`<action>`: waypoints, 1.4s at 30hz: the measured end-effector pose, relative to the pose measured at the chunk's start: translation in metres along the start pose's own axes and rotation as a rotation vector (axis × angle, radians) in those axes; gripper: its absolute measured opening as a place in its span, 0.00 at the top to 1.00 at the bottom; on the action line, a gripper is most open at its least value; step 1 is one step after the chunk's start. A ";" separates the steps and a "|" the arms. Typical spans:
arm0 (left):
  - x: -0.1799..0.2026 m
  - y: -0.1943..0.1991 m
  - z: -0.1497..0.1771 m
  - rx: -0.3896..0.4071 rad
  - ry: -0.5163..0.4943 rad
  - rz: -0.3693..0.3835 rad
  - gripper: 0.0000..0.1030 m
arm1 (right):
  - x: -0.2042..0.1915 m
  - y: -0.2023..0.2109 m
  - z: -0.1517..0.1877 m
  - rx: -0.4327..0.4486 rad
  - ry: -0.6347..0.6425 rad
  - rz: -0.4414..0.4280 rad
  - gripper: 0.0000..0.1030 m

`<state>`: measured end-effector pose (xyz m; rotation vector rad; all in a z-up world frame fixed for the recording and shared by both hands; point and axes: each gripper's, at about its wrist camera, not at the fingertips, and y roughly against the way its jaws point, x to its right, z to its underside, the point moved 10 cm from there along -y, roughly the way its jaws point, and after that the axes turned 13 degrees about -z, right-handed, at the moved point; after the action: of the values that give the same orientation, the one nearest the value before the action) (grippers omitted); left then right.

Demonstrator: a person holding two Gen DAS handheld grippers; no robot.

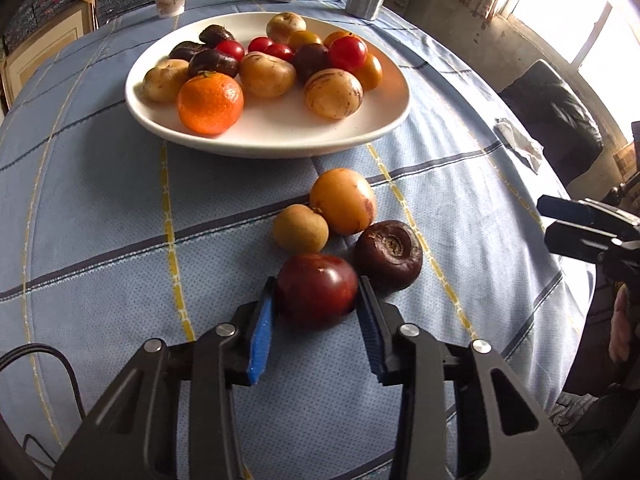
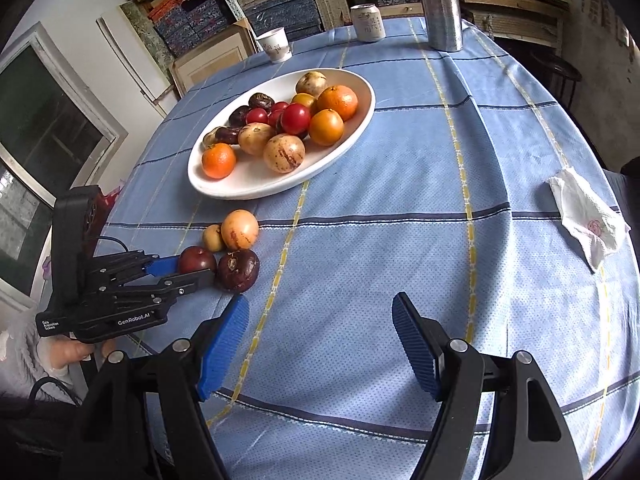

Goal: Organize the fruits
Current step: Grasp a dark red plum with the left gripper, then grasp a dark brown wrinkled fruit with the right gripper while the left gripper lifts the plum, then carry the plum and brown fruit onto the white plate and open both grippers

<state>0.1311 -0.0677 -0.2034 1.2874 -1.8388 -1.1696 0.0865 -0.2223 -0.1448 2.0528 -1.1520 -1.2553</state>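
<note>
Left hand-held gripper (image 1: 316, 300) was clamped on a dark red round tomato (image 1: 317, 285), not yet lifted off the blue checked counter (image 1: 120, 208). Right hand-held gripper (image 2: 320, 344) hung wide open, empty. Three loose fruits sat beside the tomato. White oval plate (image 1: 280, 136) already held most fruit; four left.

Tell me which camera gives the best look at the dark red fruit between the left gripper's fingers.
The left wrist view: the dark red fruit sits close, with the left gripper closed on both its sides. The right wrist view shows it small, partly hidden behind the gripper's fingers.
</note>
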 end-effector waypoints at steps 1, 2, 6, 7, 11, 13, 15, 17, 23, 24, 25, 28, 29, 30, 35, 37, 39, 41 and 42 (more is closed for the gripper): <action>-0.002 0.000 0.000 0.001 0.006 -0.002 0.63 | -0.001 -0.002 0.000 -0.004 0.003 -0.001 0.27; -0.005 0.001 0.000 0.006 0.012 -0.016 0.63 | -0.003 -0.004 0.000 -0.010 0.007 -0.005 0.27; -0.024 0.006 0.002 0.014 0.052 -0.046 0.63 | -0.011 -0.017 -0.001 -0.035 0.030 -0.018 0.27; -0.029 0.007 0.003 0.014 0.060 -0.059 0.63 | -0.014 -0.022 -0.002 -0.046 0.039 -0.020 0.27; -0.051 0.010 0.014 -0.001 0.095 -0.099 0.63 | -0.038 -0.051 -0.001 -0.107 0.112 -0.040 0.27; -0.062 0.011 0.023 -0.011 0.117 -0.107 0.63 | -0.047 -0.065 -0.002 -0.132 0.147 -0.038 0.27; -0.067 0.014 0.027 -0.012 0.128 -0.115 0.63 | -0.056 -0.079 -0.002 -0.158 0.190 -0.033 0.27; -0.067 0.015 0.030 -0.010 0.121 -0.128 0.63 | -0.060 -0.086 -0.004 -0.166 0.219 -0.018 0.28; -0.067 0.017 0.035 -0.007 0.113 -0.140 0.63 | -0.059 -0.103 -0.007 -0.197 0.247 0.000 0.48; -0.067 0.017 0.035 -0.008 0.112 -0.141 0.63 | -0.059 -0.106 -0.007 -0.204 0.252 0.004 0.51; -0.067 0.017 0.035 -0.009 0.112 -0.141 0.63 | -0.059 -0.109 -0.006 -0.212 0.253 0.002 0.53; -0.066 0.016 0.033 -0.009 0.111 -0.144 0.63 | -0.060 -0.111 -0.006 -0.218 0.271 0.006 0.55; -0.066 0.015 0.033 -0.009 0.112 -0.144 0.63 | -0.062 -0.111 -0.006 -0.220 0.273 -0.003 0.59; -0.066 0.014 0.032 -0.009 0.114 -0.142 0.63 | -0.062 -0.110 -0.004 -0.221 0.275 -0.003 0.59; -0.067 0.011 0.027 -0.004 0.131 -0.137 0.63 | -0.059 -0.102 0.004 -0.224 0.270 -0.011 0.59; -0.064 0.010 0.025 0.000 0.133 -0.128 0.63 | -0.055 -0.096 0.010 -0.224 0.261 -0.011 0.59; -0.059 0.009 0.021 0.005 0.125 -0.120 0.63 | -0.050 -0.088 0.016 -0.223 0.247 -0.010 0.59; -0.052 0.009 0.016 0.010 0.101 -0.116 0.63 | -0.044 -0.079 0.021 -0.218 0.235 -0.003 0.59; -0.049 0.010 0.013 0.017 0.090 -0.117 0.63 | -0.041 -0.073 0.021 -0.213 0.229 0.003 0.59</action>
<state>0.1331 -0.0166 -0.1995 1.4507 -1.7319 -1.1394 0.0885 -0.1476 -0.1888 1.9734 -0.8781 -1.0583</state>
